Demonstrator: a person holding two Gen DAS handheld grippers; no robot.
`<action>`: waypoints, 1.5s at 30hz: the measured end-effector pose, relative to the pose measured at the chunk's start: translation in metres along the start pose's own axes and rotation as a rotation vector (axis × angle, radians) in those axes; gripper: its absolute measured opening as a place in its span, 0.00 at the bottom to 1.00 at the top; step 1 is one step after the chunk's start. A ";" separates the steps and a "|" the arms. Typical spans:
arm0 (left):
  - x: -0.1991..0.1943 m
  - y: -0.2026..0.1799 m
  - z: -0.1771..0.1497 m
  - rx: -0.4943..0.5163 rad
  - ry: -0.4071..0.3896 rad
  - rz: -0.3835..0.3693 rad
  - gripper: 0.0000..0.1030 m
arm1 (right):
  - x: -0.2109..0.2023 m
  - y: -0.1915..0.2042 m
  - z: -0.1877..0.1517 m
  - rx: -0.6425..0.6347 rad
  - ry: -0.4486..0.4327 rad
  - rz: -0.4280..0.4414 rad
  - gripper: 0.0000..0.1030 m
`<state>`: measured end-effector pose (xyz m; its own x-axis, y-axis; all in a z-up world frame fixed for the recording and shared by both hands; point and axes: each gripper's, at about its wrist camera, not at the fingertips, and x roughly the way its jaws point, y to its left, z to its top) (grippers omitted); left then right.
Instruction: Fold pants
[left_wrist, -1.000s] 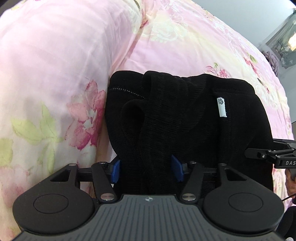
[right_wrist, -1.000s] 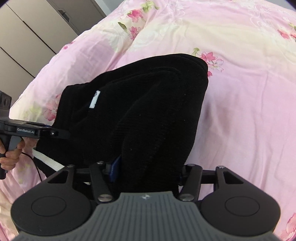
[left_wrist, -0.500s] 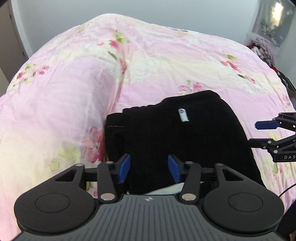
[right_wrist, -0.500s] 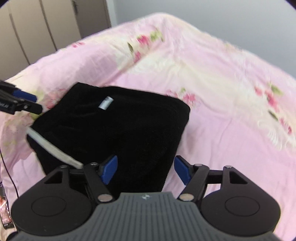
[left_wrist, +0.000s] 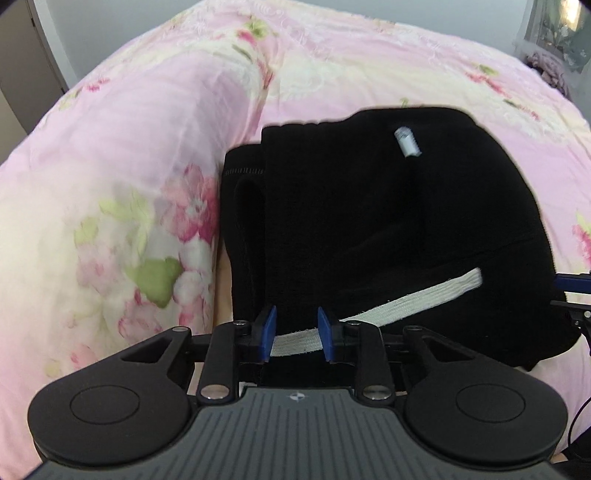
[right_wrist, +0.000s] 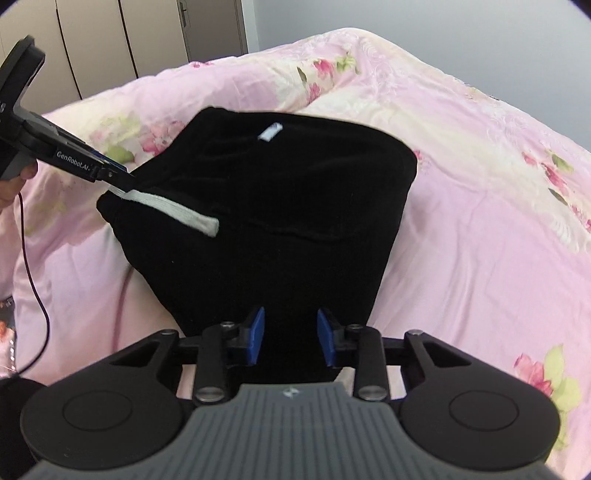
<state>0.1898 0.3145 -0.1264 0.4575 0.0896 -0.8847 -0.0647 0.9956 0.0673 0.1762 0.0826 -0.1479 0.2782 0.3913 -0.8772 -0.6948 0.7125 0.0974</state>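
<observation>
Your left wrist view shows your left tongs (left_wrist: 295, 334) low over the near edge of the black pants (left_wrist: 388, 221), with the white drawstring (left_wrist: 406, 299) running between the blue pads (left_wrist: 269, 332); the pads are closing, with a gap at each side of the string, so nothing is gripped yet. Only this view shows the stitched hem and the rolled opening at the pants' left edge, and a mirror (left_wrist: 554, 29) at the far right.

Your right wrist view shows your right tongs (right_wrist: 290, 336) closing too, black cloth lying between the pads (right_wrist: 255, 336), which stand clear of it. Only here do you see the wardrobe doors (right_wrist: 110, 44), your left hand (right_wrist: 14, 184) on its handle, and the left tongs from the side, tips at the drawstring's root.

Count one pair of pants, one drawstring end, one small white label (right_wrist: 270, 132), two tongs.

The pants lie folded in a compact bundle on the pink flowered bedspread (right_wrist: 480, 221), beside a raised fold of bedding in the left view. The bundle's long axis runs from your tongs away toward the far side of the bed, waistband end nearest you
</observation>
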 end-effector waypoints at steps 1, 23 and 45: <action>0.006 0.000 -0.001 0.007 0.007 0.008 0.31 | 0.006 -0.001 -0.003 0.006 0.004 0.000 0.29; -0.156 -0.035 -0.001 0.069 -0.231 0.082 0.44 | -0.096 0.011 0.021 -0.043 -0.141 -0.025 0.59; -0.201 -0.148 -0.102 -0.033 -0.489 0.188 0.83 | -0.217 0.063 -0.040 0.037 -0.466 -0.119 0.95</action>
<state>0.0174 0.1462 -0.0059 0.7954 0.2759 -0.5397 -0.2093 0.9607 0.1826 0.0456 0.0198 0.0299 0.6275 0.5191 -0.5803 -0.6183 0.7852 0.0338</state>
